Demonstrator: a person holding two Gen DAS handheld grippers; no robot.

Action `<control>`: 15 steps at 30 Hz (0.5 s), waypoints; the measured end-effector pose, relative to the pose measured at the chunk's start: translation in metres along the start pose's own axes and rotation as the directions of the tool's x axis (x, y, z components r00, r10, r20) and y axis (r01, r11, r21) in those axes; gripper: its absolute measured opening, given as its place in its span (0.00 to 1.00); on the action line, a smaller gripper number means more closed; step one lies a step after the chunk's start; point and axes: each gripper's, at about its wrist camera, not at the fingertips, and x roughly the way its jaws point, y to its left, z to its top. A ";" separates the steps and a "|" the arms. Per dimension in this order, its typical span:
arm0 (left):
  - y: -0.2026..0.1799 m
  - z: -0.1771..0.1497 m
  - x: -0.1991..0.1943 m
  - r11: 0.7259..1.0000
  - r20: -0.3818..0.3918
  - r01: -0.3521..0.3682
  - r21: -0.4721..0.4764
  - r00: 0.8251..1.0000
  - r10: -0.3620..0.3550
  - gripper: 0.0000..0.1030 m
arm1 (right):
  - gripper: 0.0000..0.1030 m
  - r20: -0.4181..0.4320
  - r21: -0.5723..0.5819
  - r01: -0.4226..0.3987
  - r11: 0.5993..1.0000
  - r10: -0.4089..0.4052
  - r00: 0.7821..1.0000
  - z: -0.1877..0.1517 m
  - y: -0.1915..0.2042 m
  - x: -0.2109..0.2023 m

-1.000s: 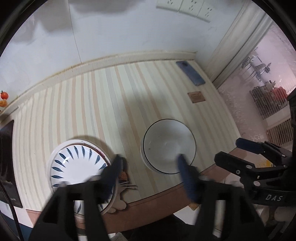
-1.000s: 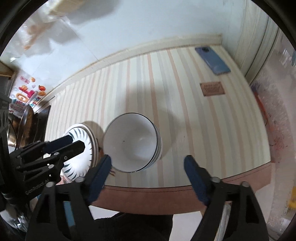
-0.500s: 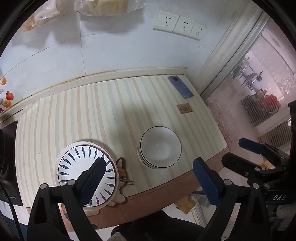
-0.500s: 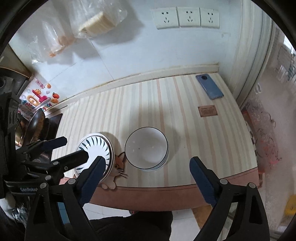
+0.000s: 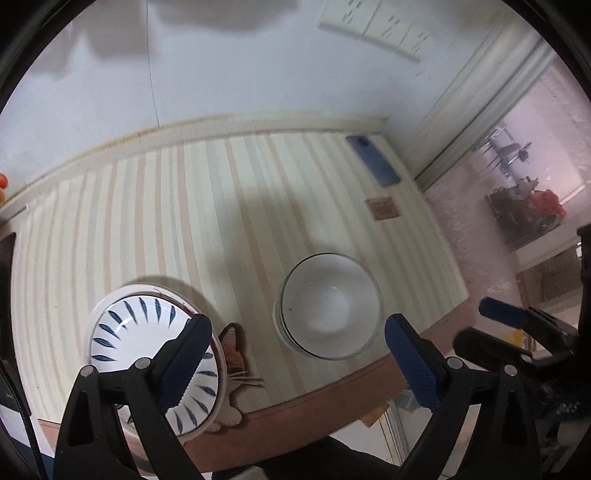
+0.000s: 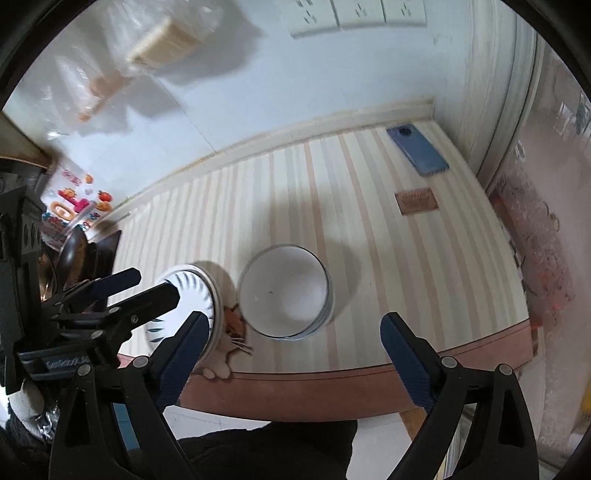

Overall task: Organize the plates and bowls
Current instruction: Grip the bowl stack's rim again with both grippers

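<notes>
On the striped table [image 5: 177,221] a stack of white bowls [image 5: 328,306] with a thin dark rim stands near the front edge. Left of it lies a stack of white plates [image 5: 147,343] with blue leaf marks. My left gripper [image 5: 297,325] hangs above the gap between them, open, with nothing between its blue pads. In the right wrist view the bowls [image 6: 284,291] and plates [image 6: 192,295] sit side by side. My right gripper [image 6: 295,323] is open and empty above the bowls' near side. The left gripper [image 6: 151,284] shows over the plates, and the right gripper [image 5: 484,326] beyond the table's right corner.
A cat-shaped mat [image 5: 232,343] pokes out from under the plates. A blue phone [image 5: 373,160] and a small brown card [image 5: 382,208] lie at the far right. The white wall carries sockets [image 6: 354,11] and hanging plastic bags [image 6: 162,44]. A brown band [image 6: 314,391] edges the table's front.
Both grippers' jaws have spread wider. Both views pulled back from the table half a second ago and have come closer again. Bowls and plates have stayed put.
</notes>
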 end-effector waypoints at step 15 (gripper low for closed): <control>0.029 0.011 0.131 0.995 -0.244 0.027 -0.094 0.968 -0.050 0.92 | 0.93 -0.210 0.320 -0.233 0.918 0.309 0.928 0.001 -0.080 0.149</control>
